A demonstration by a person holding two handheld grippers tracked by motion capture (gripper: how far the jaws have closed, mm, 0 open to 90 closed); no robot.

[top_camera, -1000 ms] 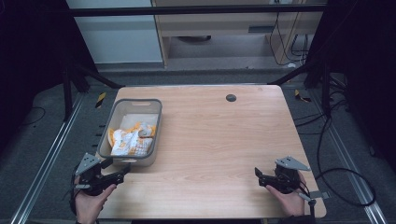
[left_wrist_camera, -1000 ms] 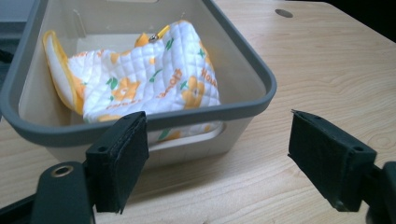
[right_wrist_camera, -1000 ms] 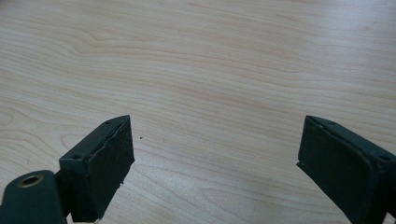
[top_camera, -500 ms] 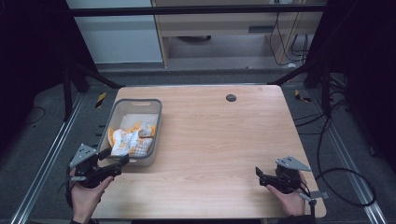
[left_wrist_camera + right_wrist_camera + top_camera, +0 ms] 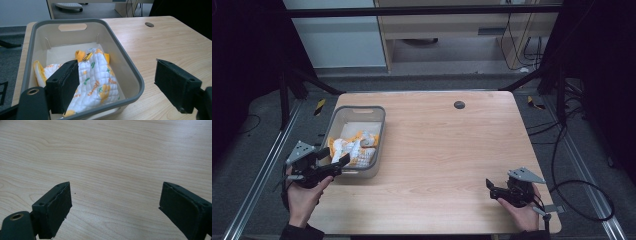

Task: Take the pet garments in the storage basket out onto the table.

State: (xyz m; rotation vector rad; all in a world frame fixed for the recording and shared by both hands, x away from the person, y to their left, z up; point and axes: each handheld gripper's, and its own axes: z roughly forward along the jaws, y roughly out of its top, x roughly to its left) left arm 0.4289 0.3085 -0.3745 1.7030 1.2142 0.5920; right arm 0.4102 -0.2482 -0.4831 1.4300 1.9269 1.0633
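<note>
At the lower left of the high view, the left gripper (image 5: 338, 163) hangs over the near rim of the grey bin (image 5: 379, 126), jaws spread wide and holding nothing. In the left gripper view, one jaw stands over the bin, the other over the table (image 5: 175, 42). A quilted white and orange mitt (image 5: 93, 80) lies inside the bin. At the lower right, the right gripper (image 5: 490, 187) rests low over bare wood, jaws likewise spread and empty.

Bare table (image 5: 447, 150) fills the centre and right of the high view, open to passage. At left centre, the grey bin (image 5: 377, 140) walls off the quilted cloths (image 5: 354, 150); access is from above, through its open top.
</note>
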